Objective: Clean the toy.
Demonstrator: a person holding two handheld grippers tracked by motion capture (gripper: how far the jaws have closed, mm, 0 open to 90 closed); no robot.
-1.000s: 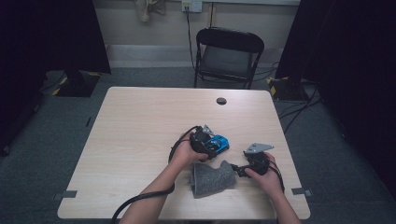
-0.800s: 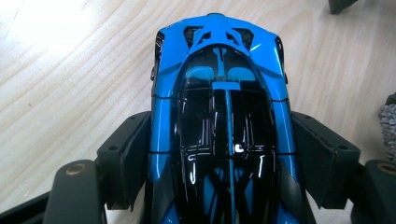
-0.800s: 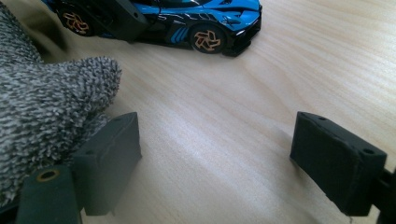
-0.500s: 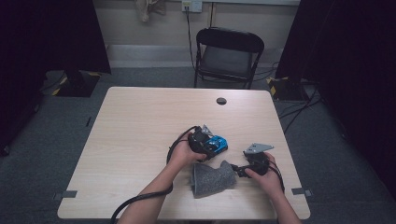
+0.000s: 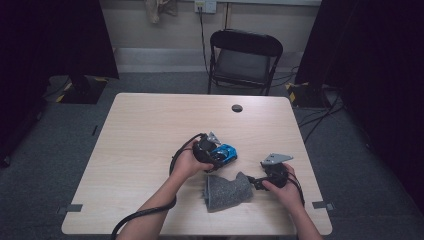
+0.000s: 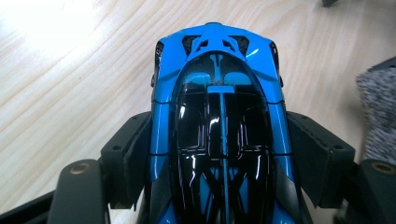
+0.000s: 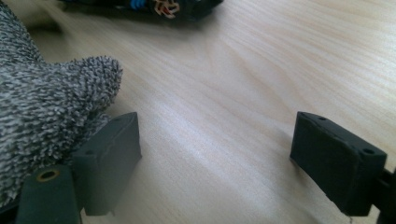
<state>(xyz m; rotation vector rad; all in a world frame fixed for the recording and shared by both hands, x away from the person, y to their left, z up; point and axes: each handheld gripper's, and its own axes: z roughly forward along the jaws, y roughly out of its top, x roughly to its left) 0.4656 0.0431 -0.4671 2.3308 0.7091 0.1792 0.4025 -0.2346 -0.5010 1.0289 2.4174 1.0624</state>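
A glossy blue and black toy car (image 5: 226,152) (image 6: 219,93) sits between the jaws of my left gripper (image 5: 218,155) (image 6: 219,128), whose pads press on both of its sides just above the table. A crumpled grey cloth (image 5: 227,192) (image 7: 42,107) lies near the front edge. My right gripper (image 5: 254,183) (image 7: 219,130) stands open at the cloth's right end, low over the wood. Its left pad (image 7: 112,154) is beside the cloth and nothing is between its jaws.
The light wooden table (image 5: 150,130) has a small black round disc (image 5: 237,108) near its far edge. A black folding chair (image 5: 245,55) stands behind the table. Cables trail from both grippers toward the front edge.
My left gripper has shifted a little to the left and slightly up with the car in it. The right gripper and the cloth have stayed put.
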